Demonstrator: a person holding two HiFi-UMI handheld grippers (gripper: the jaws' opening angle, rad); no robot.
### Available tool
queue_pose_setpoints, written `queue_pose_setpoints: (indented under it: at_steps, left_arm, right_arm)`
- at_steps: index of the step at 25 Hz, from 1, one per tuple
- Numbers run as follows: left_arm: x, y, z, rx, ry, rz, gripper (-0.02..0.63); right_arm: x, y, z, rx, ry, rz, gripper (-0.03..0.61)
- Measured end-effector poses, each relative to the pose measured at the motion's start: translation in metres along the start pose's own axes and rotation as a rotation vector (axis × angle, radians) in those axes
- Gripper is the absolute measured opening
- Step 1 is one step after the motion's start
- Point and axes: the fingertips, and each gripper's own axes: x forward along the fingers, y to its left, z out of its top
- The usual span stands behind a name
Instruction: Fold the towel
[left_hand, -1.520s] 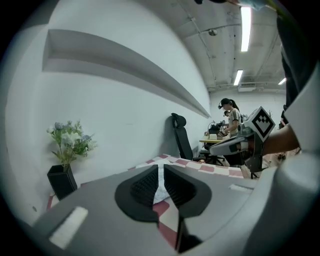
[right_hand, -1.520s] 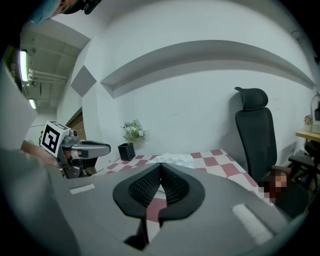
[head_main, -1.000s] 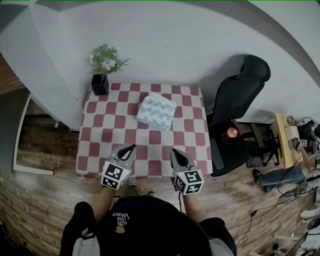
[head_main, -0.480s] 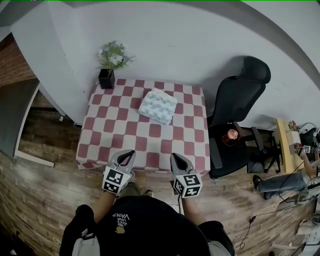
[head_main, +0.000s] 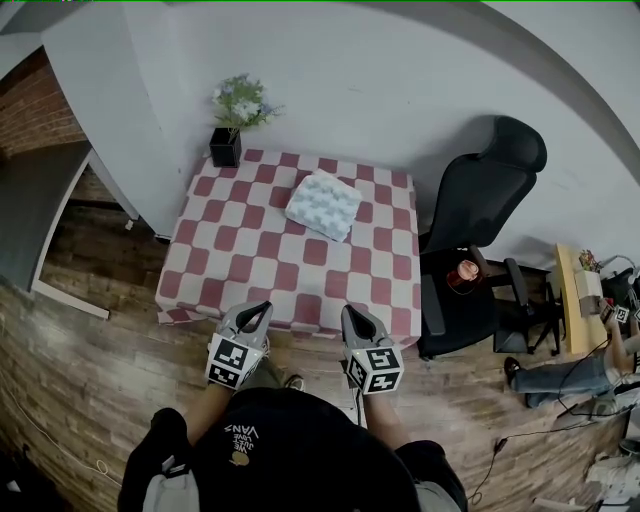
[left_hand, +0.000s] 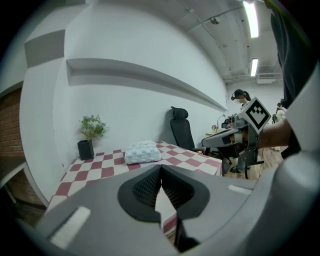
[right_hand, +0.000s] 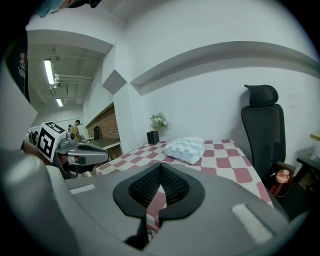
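Note:
A white, bumpy towel (head_main: 324, 204) lies folded into a thick pad on the far half of a red-and-white checked table (head_main: 240, 270). The towel (left_hand: 142, 151) shows ahead in the left gripper view, and the towel (right_hand: 186, 148) also in the right gripper view. My left gripper (head_main: 264, 309) is shut and empty, just short of the table's near edge. My right gripper (head_main: 349, 313) is shut and empty too, beside it at the same edge. Both point toward the table, well apart from the towel.
A black pot with pale flowers (head_main: 228, 140) stands at the table's far left corner. A black office chair (head_main: 478, 210) sits right of the table. White walls rise behind and left. A desk with a seated person (head_main: 590, 350) is at the far right.
Both grippers have drawn back toward me: they were over the table's near squares and now sit just off its front edge. The view has shifted, so the table appears further right.

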Motion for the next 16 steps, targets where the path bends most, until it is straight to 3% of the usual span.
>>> queue_pose_setpoints:
  at_steps: [16]
  left_arm:
    - [-0.0077,-0.0017,0.0002,0.018,-0.001,0.017,0.003]
  right_arm:
    - [-0.0010,0.0050,0.0016,-0.022,0.005,0.001,0.005]
